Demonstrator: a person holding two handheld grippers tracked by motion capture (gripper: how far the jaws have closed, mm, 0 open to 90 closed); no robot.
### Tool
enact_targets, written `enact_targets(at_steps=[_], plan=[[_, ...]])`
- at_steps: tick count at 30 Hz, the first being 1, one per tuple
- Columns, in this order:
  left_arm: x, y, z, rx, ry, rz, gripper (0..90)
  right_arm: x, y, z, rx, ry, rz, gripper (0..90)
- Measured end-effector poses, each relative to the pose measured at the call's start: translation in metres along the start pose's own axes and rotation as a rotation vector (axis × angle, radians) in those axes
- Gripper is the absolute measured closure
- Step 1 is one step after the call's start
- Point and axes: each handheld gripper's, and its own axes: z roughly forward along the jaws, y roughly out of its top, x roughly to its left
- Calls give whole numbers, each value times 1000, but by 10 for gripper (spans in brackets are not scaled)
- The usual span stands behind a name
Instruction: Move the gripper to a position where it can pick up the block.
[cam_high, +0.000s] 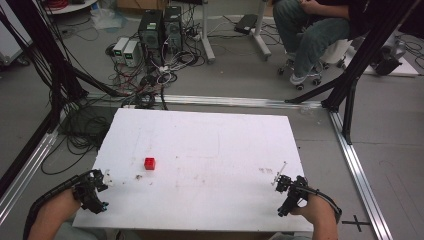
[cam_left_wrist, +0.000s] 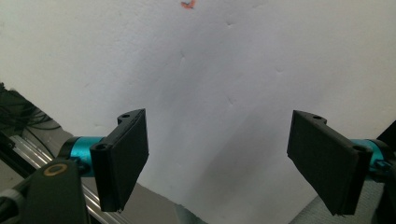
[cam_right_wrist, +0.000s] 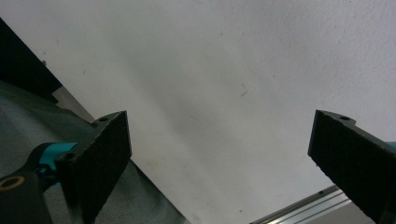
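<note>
A small red cube (cam_high: 149, 163) sits on the white table (cam_high: 210, 150), left of centre. My left gripper (cam_high: 102, 184) rests at the table's front left corner, a short way left of and nearer than the cube. Seen from the left gripper view, its gripper (cam_left_wrist: 217, 158) stands open with only white board between the jaws. My right gripper (cam_high: 281, 184) is at the front right edge, far from the cube. Along the right gripper view, that gripper (cam_right_wrist: 224, 163) is wide open and holds nothing.
Small reddish-brown specks (cam_high: 139, 176) mark the board near the cube. Behind the table lie tangled cables (cam_high: 145, 85) and computer boxes (cam_high: 160, 27). A seated person (cam_high: 315, 30) is at the back right. Black frame posts (cam_high: 350, 85) and aluminium rails (cam_high: 360, 175) flank the table.
</note>
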Motion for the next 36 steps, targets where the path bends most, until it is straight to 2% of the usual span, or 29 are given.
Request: enact_targets(at_steps=[6, 10, 15, 18, 23, 26, 30, 32, 36], plan=[[-2, 0, -1, -15, 4, 35, 209, 1, 1, 1, 2, 2, -2, 53], [1, -1, -1, 4, 2, 78, 210, 1, 2, 2, 1, 1, -8, 53], [5, 2, 0, 18, 2, 104, 210, 1, 3, 3, 14, 6, -8, 53], [8, 6, -2, 6, -1, 125, 210, 2, 4, 3, 9, 8, -14, 53], [16, 14, -7, -9, -34, 164, 210, 3, 9, 4, 15, 13, -30, 53], [22, 21, -7, -1, -32, 188, 210, 3, 12, 5, 12, 12, -24, 53], [28, 31, -7, -3, -38, 222, 210, 4, 12, 7, 21, 23, -40, 53], [32, 36, -7, 14, -45, 248, 210, 3, 11, 7, 19, 21, -33, 53], [37, 44, -7, 31, -53, 273, 211, 2, 8, 8, 15, 17, -22, 53]])
